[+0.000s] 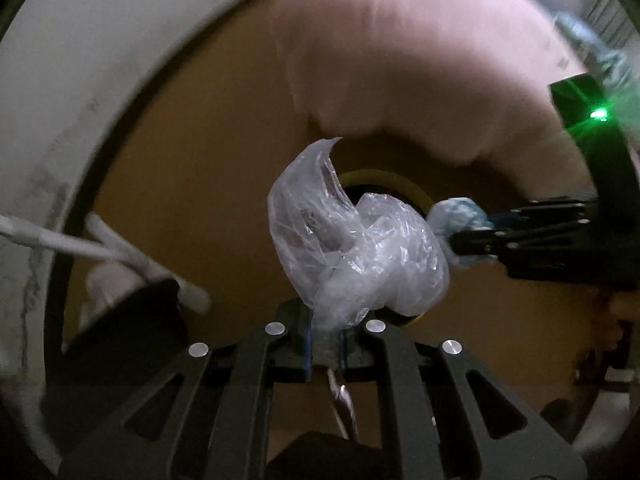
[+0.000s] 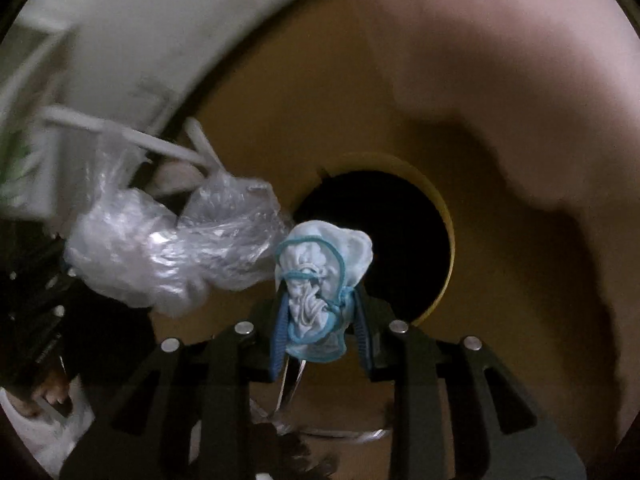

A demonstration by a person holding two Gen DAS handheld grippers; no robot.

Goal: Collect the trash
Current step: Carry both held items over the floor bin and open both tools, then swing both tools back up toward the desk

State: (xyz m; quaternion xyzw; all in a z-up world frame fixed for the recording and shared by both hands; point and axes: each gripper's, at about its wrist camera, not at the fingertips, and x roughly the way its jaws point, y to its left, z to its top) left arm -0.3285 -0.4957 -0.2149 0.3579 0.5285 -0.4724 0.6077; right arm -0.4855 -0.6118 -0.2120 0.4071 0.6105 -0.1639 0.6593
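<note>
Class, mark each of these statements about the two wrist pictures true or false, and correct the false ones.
1. The left tongs grip a crumpled clear plastic bag. True.
2. The right tongs are empty. False: they are shut on a crumpled light blue face mask.
3. A yellow-rimmed bin with a dark opening lies below the mask. True.
4. The bin is full to the brim with paper. False: its opening looks dark, contents unseen.
5. The floor is blue tile. False: it looks brown.
</note>
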